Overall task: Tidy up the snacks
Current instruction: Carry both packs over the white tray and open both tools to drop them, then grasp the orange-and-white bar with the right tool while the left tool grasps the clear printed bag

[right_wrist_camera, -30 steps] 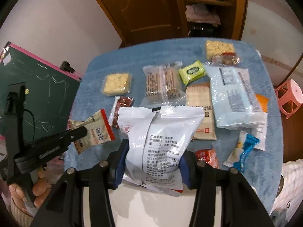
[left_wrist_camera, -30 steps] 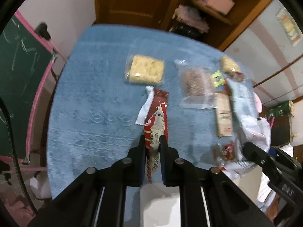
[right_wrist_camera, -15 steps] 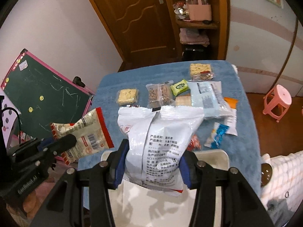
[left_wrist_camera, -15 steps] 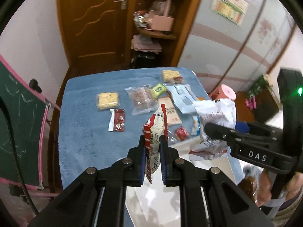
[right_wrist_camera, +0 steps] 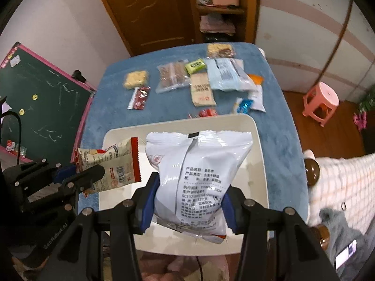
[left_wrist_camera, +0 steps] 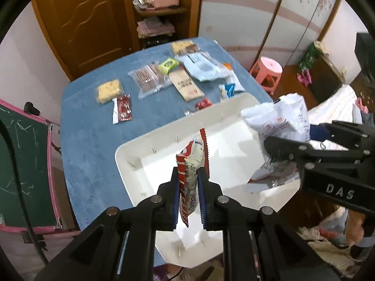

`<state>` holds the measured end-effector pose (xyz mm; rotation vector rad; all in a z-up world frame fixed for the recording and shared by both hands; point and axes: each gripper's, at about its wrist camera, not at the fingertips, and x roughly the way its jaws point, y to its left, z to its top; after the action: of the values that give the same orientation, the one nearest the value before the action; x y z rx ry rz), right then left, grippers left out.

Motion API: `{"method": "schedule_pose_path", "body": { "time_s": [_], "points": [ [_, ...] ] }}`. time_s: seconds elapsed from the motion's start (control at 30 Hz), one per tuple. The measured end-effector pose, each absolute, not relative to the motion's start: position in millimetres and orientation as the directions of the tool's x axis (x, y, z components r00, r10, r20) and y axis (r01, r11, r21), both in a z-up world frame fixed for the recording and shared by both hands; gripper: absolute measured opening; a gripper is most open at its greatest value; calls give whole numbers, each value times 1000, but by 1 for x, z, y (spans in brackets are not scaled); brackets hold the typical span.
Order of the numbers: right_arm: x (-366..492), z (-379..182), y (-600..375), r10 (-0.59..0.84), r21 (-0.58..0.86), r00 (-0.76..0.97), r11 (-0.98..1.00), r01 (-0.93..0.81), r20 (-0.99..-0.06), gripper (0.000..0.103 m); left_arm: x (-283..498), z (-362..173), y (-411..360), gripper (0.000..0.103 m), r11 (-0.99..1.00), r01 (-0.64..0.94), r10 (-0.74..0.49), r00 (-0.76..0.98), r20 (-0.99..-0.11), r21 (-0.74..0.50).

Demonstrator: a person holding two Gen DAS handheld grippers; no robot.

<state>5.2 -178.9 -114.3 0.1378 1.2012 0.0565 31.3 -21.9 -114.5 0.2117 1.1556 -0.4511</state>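
- My left gripper (left_wrist_camera: 189,194) is clamped on a small red-and-cream foil snack packet (left_wrist_camera: 192,164), held edge-on with its long axis running up the frame from the jaws.
- My right gripper (right_wrist_camera: 187,201) grasps a large white plastic snack bag with black print (right_wrist_camera: 199,178); the pads pinch its lower sides, and the sealed top edge points up the frame.
- Key relation: the white rectangular plastic tray (left_wrist_camera: 131,145) lies directly below and ahead of both held items. In the right wrist view its far rim (right_wrist_camera: 178,123) runs across mid-frame, just above the bag's top edge.
- In the right wrist view the packet sits at left-centre, over the tray's left wall; the bag covers the middle. The two are just beside each other, apparently not touching.
- Judgement: both are set to be lowered and let go; the tray floor looks bare, so room is ample.
- Risk: the left packet is near the tray's left edge and may land on the rim.
- Loose snacks remain on the blue textured tablecloth (right_wrist_camera: 112,107), upper frame, beyond the tray.
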Motion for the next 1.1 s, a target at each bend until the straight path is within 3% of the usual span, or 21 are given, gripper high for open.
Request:
{"method": "schedule_pose_path", "body": {
  "time_s": [0.1, 0.17, 0.23, 1.1],
  "points": [
    [1, -113, -181, 105, 132, 360, 990, 51, -927, 51, 26, -113, -25, 27, 889, 454, -228, 324, -918, -60],
    [-3, -114, -180, 98, 124, 349, 991, 56, -932, 52, 24, -110, -25, 68, 890, 453, -224, 337, -914, -51],
    [-5, -117, -179, 90, 118, 336, 991, 64, -938, 53, 20, -103, -24, 85, 892, 451, -224, 367, -903, -38],
    [-35, -102, -186, 29, 73, 367, 992, 106, -930, 55, -7, -79, -31, 85, 876, 483, -243, 448, -861, 4]
  ]
}}
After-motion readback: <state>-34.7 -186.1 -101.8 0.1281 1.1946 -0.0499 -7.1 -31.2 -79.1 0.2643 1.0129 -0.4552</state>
